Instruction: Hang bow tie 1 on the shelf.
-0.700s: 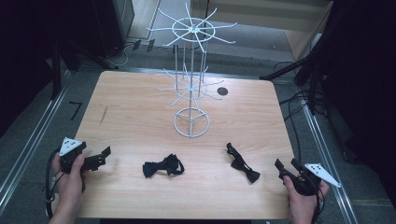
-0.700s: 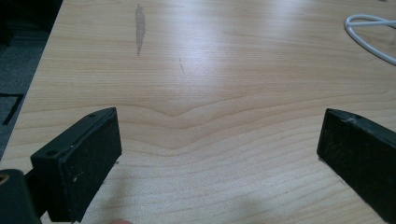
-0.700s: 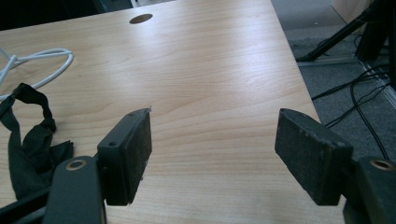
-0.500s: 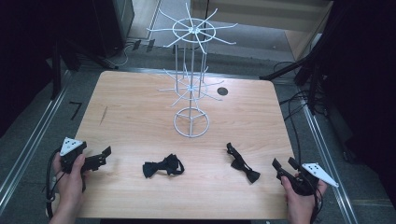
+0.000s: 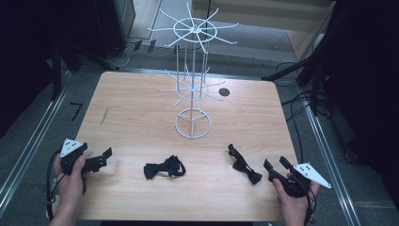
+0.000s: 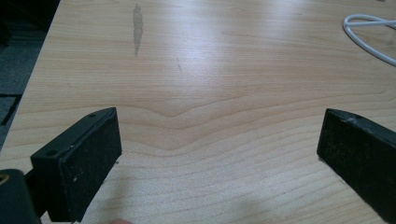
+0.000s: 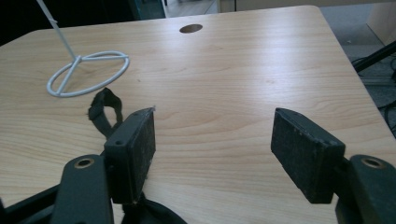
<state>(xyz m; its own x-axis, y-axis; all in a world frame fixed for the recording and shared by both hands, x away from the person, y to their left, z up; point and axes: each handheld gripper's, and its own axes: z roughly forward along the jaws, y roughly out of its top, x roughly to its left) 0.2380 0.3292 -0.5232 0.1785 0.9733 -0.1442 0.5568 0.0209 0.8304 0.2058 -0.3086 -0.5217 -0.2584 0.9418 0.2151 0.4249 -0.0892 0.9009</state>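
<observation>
Two black bow ties lie on the wooden table [image 5: 141, 113]: one [image 5: 164, 168] front centre, the other [image 5: 244, 165] front right. A white wire rack [image 5: 193, 123] stands mid-table. My left gripper [image 5: 104, 157] sits at the front left, open, with bare wood between its pads [image 6: 219, 154]. At the front right my right gripper [image 5: 276, 165] is open just right of the nearer bow tie. In the right gripper view that bow tie [image 7: 105, 109] lies behind and left of the left pad, outside the gap of the right gripper [image 7: 212, 149].
The rack's ring base [image 7: 88, 72] stands beyond the right bow tie, and part of the ring [image 6: 369, 32] shows in the left gripper view. A round hole [image 5: 224, 92] sits near the table's far edge. Cables and dark stands surround the table.
My right gripper has shifted a little to the left, toward the right bow tie. The left gripper and both bow ties have stayed put.
</observation>
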